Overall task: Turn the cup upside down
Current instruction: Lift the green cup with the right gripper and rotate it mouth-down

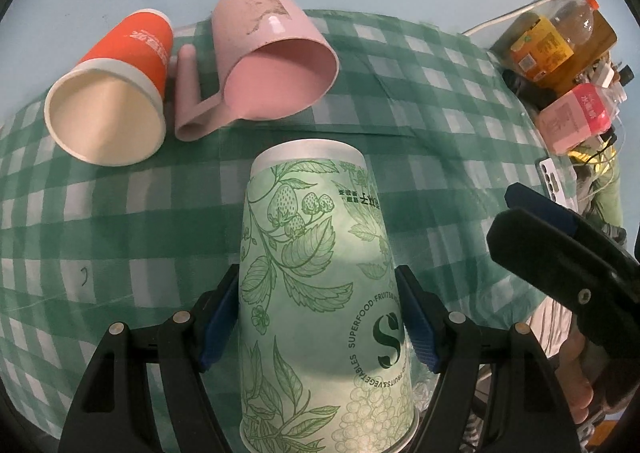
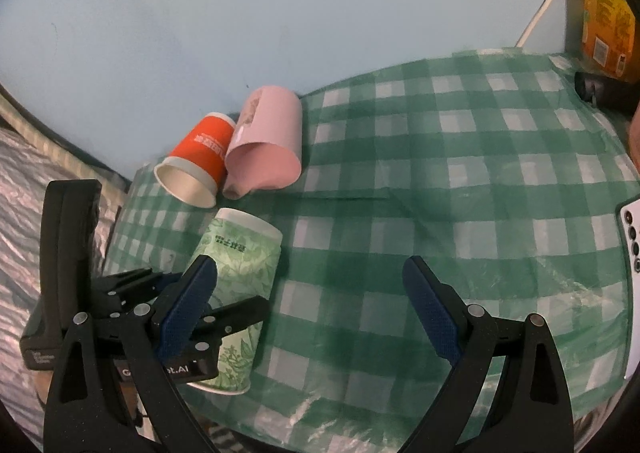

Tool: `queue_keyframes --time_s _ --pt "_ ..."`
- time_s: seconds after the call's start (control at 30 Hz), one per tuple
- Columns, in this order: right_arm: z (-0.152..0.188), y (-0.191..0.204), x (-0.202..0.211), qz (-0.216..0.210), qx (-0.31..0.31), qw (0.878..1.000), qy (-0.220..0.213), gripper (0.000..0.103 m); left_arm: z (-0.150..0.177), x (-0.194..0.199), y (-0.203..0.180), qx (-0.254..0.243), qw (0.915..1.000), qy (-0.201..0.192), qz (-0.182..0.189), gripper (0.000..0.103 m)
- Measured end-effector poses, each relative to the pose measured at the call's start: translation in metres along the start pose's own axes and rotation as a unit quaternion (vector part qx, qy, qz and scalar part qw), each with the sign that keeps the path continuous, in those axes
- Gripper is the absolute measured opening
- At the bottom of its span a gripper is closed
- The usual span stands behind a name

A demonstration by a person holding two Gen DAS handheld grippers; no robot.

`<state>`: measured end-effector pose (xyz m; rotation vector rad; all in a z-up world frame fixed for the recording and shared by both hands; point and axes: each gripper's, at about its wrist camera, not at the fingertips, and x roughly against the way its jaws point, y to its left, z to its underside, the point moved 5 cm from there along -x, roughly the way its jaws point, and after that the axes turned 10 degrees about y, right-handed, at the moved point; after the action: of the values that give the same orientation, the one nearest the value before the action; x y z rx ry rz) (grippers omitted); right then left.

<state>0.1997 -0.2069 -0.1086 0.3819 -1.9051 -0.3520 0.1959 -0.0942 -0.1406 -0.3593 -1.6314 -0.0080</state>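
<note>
Two grippers are in play, but only my left gripper [image 1: 318, 317] matters for the turn: its blue pads sit against opposite sides of the green cup [image 1: 320, 293], closed on it about mid-body. I see the cup's long axis running straight out along the fingers, closed base leading and rim back toward my hand, so it lies dead ahead of the left gripper and the flip should come down to a wrist rotation. My right gripper [image 2: 312, 305] hangs wide open with nothing between its fingers, over the checked cloth [image 2: 460, 181] to the right of the cup. From the right wrist I see what the left cannot: the cup [image 2: 240, 273] is tilted, base raised toward the wall, rim low near the table's edge. Whether the rim touches the cloth I cannot tell. An orange cup [image 1: 112, 93] and pink mug [image 1: 276, 69] lie on their sides beyond.
</note>
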Motion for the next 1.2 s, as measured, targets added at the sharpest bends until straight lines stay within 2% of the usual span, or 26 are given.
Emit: queue_keyframes --time_s 0.23,0.37,0.57,0.77,1.0,1.2 --pt "0.000 0.001 -0.002 0.007 -0.001 1.000 0.002 0.093 -0.003 0.001 0.002 -0.004 0.9999 0.005 -0.010 0.082" --pt "-0.001 0.002 -0.002 0.007 -0.004 1.000 0.002 0.093 -0.003 0.012 0.006 0.003 1.0000 -0.001 0.003 0.082" --pt "-0.005 0.013 0.004 0.004 -0.001 1.000 0.002 0.093 0.003 0.043 0.013 0.000 0.9997 -0.025 0.007 0.089" --pt "-0.009 0.030 0.001 -0.008 -0.002 1.000 0.013 0.093 0.009 0.066 0.032 0.008 0.9989 -0.046 0.006 0.089" --pt "-0.008 0.042 -0.023 -0.017 -0.010 0.998 0.054 0.093 0.010 0.068 0.068 0.036 0.9982 -0.049 0.001 0.089" --pt "-0.011 0.049 -0.045 -0.005 -0.008 0.996 0.089 0.093 0.010 0.054 0.090 0.053 0.9978 -0.039 -0.003 0.089"
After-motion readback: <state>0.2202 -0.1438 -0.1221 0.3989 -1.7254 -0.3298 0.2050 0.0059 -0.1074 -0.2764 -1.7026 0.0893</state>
